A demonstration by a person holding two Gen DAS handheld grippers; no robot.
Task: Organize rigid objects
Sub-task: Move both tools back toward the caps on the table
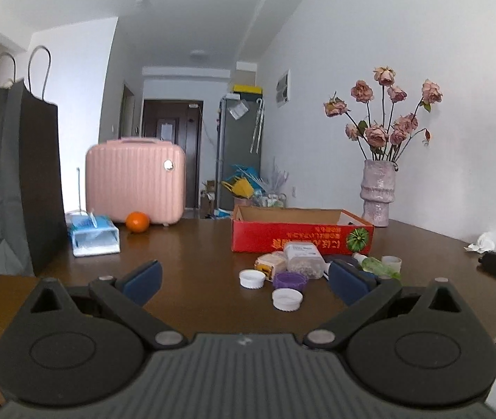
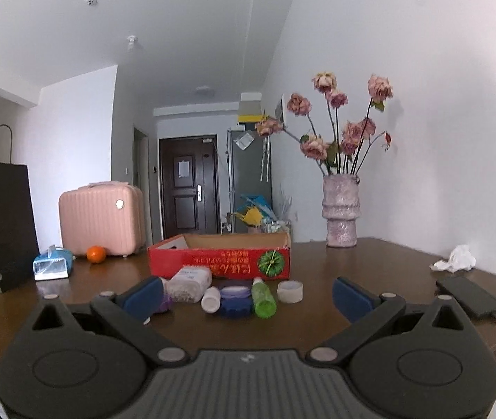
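Note:
A red cardboard box (image 1: 300, 239) (image 2: 220, 262) lies open on the brown table (image 1: 192, 255). In front of it sits a cluster of small containers. In the left wrist view I see two white lids (image 1: 252, 278) (image 1: 287, 299), a purple lid (image 1: 289, 280) and a clear jar on its side (image 1: 304, 259). In the right wrist view the same jar (image 2: 192, 282), a white bottle (image 2: 210, 299), a blue jar (image 2: 235, 300), a green bottle (image 2: 263, 298) and a white cup (image 2: 289, 291) show. My left gripper (image 1: 244, 279) and right gripper (image 2: 248, 296) both stand open and empty, short of the cluster.
At the back left stand a dark paper bag (image 1: 17, 178), a tissue pack (image 1: 94, 235), an orange (image 1: 137, 222) and a pink case (image 1: 136, 179). A vase of dried roses (image 1: 377, 193) stands by the right wall. A crumpled tissue (image 2: 455, 260) and a black device (image 2: 469, 296) lie at right.

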